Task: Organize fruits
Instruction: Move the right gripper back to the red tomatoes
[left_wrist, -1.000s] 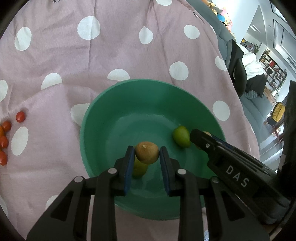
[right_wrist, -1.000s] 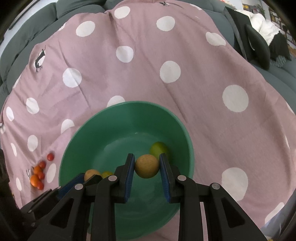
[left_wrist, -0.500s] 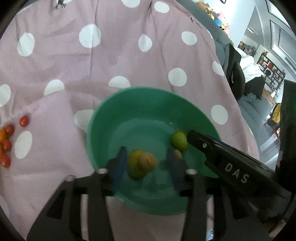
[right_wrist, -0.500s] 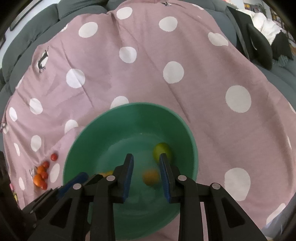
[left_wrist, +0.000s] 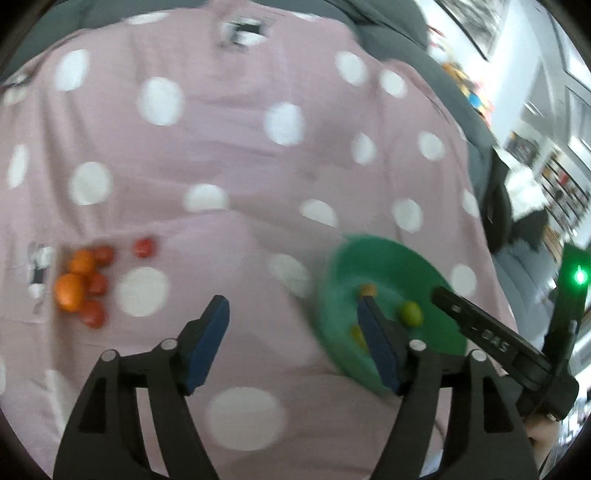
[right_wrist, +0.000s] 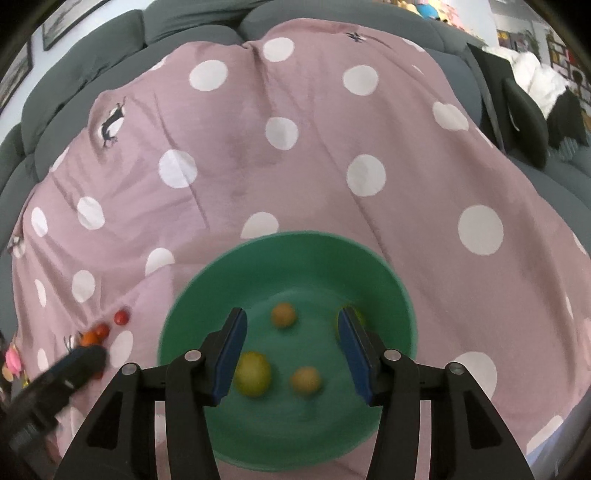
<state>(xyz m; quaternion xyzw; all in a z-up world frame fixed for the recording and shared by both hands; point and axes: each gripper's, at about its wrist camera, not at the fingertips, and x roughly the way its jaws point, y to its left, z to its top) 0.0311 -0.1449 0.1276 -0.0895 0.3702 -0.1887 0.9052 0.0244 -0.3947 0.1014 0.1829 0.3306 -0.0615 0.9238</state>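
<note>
A green bowl (right_wrist: 295, 254) sits on a pink polka-dot cloth (right_wrist: 280, 166). In it lie two brown round fruits (right_wrist: 283, 315) (right_wrist: 305, 380), a yellow-green fruit (right_wrist: 253, 373) and a green fruit partly hidden behind my right finger. My right gripper (right_wrist: 291, 350) is open and empty above the bowl. My left gripper (left_wrist: 295, 343) is open and empty over the cloth, left of the bowl (left_wrist: 388, 266). A pile of oranges and red tomatoes (left_wrist: 83, 282) lies on the cloth to the far left, also in the right wrist view (right_wrist: 103, 328).
A grey sofa (right_wrist: 184, 26) lies under the cloth. The right gripper's body (left_wrist: 495, 343) shows at the bowl's right side in the left wrist view. The left gripper's body (right_wrist: 55, 380) shows at lower left in the right wrist view. Room furniture stands at far right.
Both grippers opened and dropped their brown fruits into the bowl. The left gripper swung left, away from the bowl toward the pile. The right gripper stays over the bowl.
</note>
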